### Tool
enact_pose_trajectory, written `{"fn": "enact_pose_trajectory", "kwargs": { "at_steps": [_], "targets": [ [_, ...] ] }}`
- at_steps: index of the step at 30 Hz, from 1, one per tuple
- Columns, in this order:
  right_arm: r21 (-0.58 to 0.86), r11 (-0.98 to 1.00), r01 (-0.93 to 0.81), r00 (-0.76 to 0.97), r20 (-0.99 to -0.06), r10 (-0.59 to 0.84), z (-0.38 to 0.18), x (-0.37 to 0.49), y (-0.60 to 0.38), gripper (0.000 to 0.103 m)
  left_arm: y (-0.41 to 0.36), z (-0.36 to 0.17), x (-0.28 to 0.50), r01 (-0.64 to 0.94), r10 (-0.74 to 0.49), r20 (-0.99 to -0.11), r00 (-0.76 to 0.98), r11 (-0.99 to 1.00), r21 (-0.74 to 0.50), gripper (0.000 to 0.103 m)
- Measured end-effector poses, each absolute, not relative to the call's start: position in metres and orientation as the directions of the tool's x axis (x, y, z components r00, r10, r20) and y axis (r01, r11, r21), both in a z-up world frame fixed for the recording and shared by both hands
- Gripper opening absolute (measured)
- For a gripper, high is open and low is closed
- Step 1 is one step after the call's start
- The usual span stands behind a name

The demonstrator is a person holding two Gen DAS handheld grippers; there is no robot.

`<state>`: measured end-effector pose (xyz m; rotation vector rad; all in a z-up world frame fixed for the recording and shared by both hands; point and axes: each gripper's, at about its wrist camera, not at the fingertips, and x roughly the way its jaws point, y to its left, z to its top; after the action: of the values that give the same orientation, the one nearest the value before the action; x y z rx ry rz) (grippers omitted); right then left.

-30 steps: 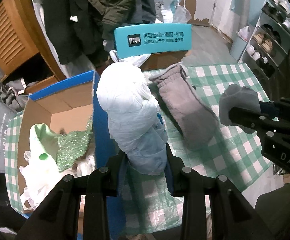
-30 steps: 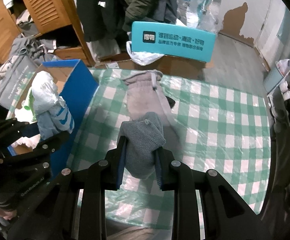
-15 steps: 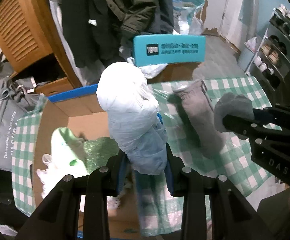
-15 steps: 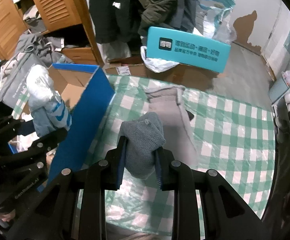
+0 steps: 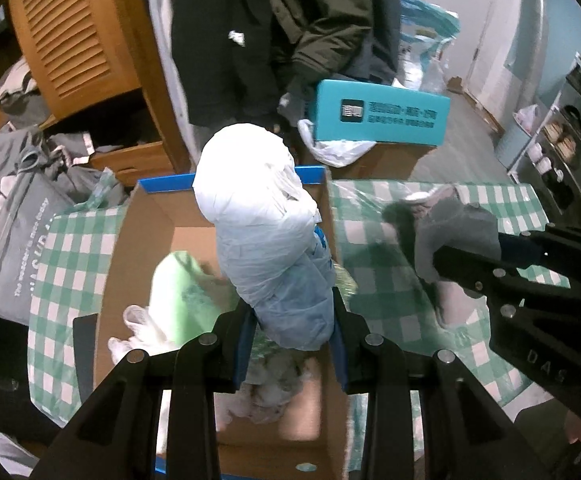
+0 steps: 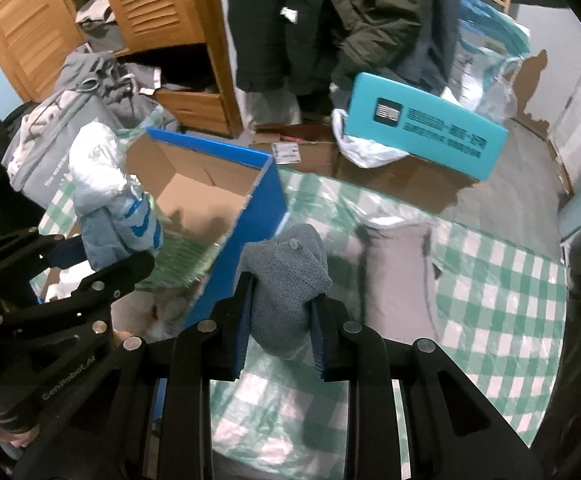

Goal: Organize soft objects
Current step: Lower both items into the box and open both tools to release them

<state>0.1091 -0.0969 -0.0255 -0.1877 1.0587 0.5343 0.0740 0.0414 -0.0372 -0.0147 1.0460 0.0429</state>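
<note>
My left gripper is shut on a white and pale blue plastic-wrapped bundle, which hangs over the open blue-edged cardboard box. A green bag and other soft items lie inside the box. My right gripper is shut on a grey knitted piece, held above the checked cloth just right of the box's blue wall. A grey garment lies flat on the cloth behind it. The right wrist view shows the left gripper with the bundle at the left.
A green-and-white checked cloth covers the table. A teal box on a brown carton stands beyond the far edge. Dark coats hang behind, with a wooden louvred cabinet and a grey bag at the left. A shoe rack stands at the right.
Both grippers have moved left with their loads. The bundle now hangs over the box interior instead of its right wall, and the grey knitted piece has come close to the box's blue side.
</note>
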Motion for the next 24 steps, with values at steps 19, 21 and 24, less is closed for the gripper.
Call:
{"fn": "enact_pose_trajectory", "kwargs": {
  "at_steps": [19, 21, 24],
  "targets": [
    [0.138, 0.802, -0.581, 0.306, -0.876, 0.372, -0.033, 0.124, -0.019, 0.024, 0.107, -0.050, 0.088, -0.152, 0.082, -0.877, 0.473, 0.988, 0.011, 0.034],
    [0.143, 0.798, -0.586, 0.294, -0.880, 0.373, -0.037, 0.126, -0.014, 0.024, 0.112, -0.055, 0.089, -0.163, 0.085, -0.882, 0.464, 0.987, 0.009, 0.034],
    [0.147, 0.794, -0.590, 0.277, -0.887, 0.370, -0.044, 0.129, -0.007, 0.024, 0.121, -0.060, 0.090, -0.183, 0.085, -0.889, 0.451, 0.983, 0.002, 0.034]
  ]
}}
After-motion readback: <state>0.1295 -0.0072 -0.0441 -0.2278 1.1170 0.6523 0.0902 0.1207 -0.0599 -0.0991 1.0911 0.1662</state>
